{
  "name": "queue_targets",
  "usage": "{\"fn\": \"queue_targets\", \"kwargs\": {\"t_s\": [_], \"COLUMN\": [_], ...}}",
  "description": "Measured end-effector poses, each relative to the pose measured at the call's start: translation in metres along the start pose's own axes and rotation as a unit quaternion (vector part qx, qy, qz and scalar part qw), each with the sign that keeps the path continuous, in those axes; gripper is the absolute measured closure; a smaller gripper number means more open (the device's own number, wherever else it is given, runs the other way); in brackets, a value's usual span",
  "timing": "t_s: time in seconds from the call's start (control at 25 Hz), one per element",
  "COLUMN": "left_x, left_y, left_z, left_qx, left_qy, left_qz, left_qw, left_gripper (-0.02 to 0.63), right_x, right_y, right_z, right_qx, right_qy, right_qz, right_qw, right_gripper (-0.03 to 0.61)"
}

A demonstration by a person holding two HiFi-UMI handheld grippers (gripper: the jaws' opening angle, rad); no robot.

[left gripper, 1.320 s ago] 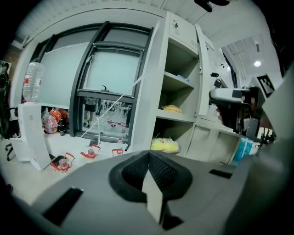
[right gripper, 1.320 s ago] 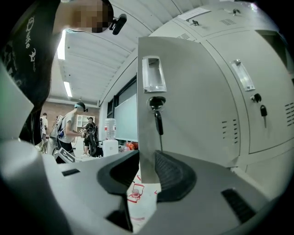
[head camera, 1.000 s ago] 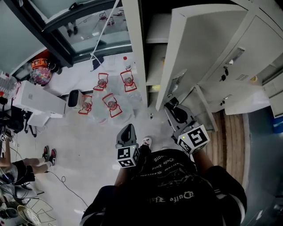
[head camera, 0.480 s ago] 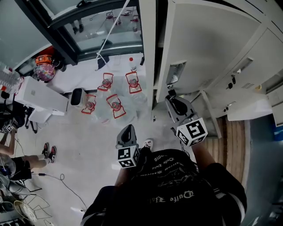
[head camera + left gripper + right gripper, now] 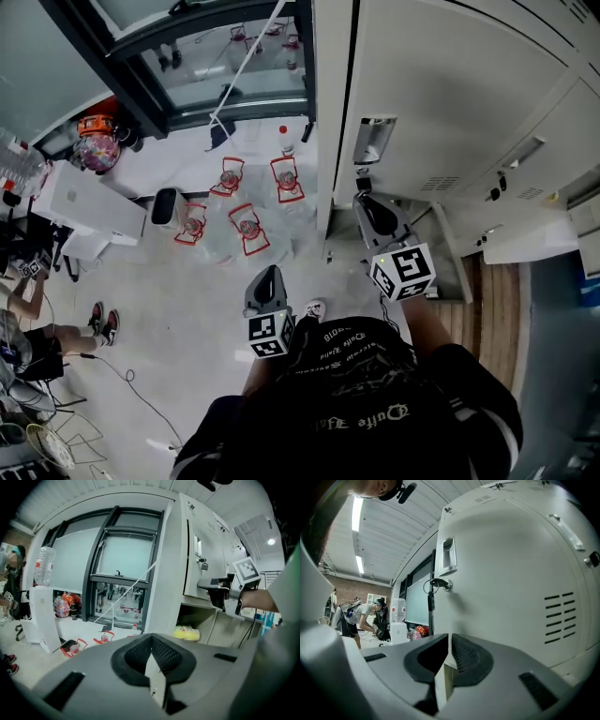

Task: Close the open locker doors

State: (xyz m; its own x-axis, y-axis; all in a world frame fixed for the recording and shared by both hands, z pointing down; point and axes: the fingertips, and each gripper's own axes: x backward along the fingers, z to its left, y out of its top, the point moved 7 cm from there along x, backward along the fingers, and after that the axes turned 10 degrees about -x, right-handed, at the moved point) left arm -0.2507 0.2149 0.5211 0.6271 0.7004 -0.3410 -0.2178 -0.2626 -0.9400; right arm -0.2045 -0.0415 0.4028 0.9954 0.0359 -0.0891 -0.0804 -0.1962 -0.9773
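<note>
**Both grippers closed, right one up against the upper locker door**

My right gripper has its jaws together with nothing between them. It points level at the pale grey metal locker door, whose face fills the right gripper view. From the left gripper view its tip sits just below the small hanging padlock on the door's latch; I cannot tell whether it touches the metal. Above the latch is a recessed grey handle, and off to the right a set of dark vent slots.

This door lies nearly flush with the white locker bank, with only a narrow dark gap along its edge. Beneath it a lower locker door stands swung out, and the open compartment holds a yellow bundle.

My left gripper is also closed and empty, held well apart from the lockers and pointing slightly down toward the dark-framed window. On the floor below it stand clear water bottles with red handles, and a white water dispenser stands at the left.
</note>
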Motion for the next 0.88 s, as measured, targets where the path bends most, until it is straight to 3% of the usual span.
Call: {"fn": "queue_targets", "kwargs": {"t_s": [0.48, 0.88], "left_x": [-0.007, -0.009], "left_y": [0.003, 0.006], "left_z": [0.009, -0.003], "left_qx": [0.003, -0.008], "left_qy": [0.004, -0.023], "left_qz": [0.001, 0.0], "left_qw": [1.0, 0.9997], "left_gripper": [0.606, 0.606], "right_x": [-0.02, -0.007], "right_y": [0.002, -0.006], "right_z": [-0.009, -0.006], "right_qx": [-0.006, -0.052], "right_qy": [-0.03, -0.001], "right_qz": [-0.005, 0.017], "right_qw": [1.0, 0.999], "right_gripper": [0.554, 0.56]}}
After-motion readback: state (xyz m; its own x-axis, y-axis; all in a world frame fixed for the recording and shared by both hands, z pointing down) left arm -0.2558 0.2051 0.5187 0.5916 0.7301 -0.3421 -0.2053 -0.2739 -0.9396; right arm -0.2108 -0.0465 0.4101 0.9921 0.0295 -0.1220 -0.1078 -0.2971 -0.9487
